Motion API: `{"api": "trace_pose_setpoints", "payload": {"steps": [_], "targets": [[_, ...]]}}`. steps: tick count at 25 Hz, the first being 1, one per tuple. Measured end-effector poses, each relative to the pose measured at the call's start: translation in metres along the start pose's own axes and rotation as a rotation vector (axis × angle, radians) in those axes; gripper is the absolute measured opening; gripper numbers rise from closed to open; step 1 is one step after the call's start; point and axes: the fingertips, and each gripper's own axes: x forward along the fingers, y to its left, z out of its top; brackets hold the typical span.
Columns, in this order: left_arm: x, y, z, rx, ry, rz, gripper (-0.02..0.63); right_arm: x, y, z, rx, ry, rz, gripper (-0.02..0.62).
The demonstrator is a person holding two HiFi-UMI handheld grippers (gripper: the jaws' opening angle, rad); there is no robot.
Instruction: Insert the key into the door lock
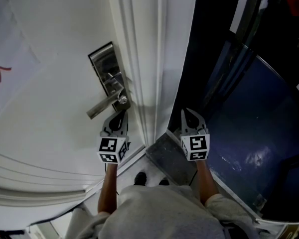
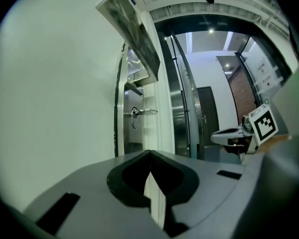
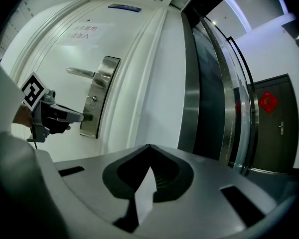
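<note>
**Ana:** What's closest to us?

**Ben:** The grey shirt (image 1: 159, 210), right at the bottom of the head view. Two bare arms (image 1: 107, 188) reach out from it.

**Ana:** Where is the key?

**Ben:** The key (image 2: 148, 112) sticks out of the silver lock plate (image 1: 103, 63), below the handle (image 1: 99, 107), on the white door (image 1: 50, 108). I think it's already in.

**Ana:** So what's left?

**Ben:** Not much. Maybe a turn, if that's wanted.

**Ana:** Is the left gripper holding it?

**Ben:** No. The left gripper (image 1: 121, 114) has its jaws pressed together with nothing in them. Its tip is just beside the key. I can't tell if they touch.

**Ana:** And the other one?

**Ben:** The right gripper (image 1: 185, 113) has its jaws squeezed together too, and they are empty. It waits past the door frame (image 1: 154, 59), in front of the dark glass (image 1: 249, 118), well apart from the key. Both grippers point flat, toward the door.
</note>
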Motion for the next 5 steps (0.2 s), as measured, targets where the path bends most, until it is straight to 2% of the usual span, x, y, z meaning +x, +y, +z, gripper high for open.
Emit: {"api": "trace_pose_setpoints", "payload": {"steps": [5], "targets": [[0.0017, 0.0019, -0.0008, -0.005, -0.006, -0.003, 0.017, 0.0031, 0.0041, -0.0013, -0.004, 0.005, 0.006, 0.021]]}}
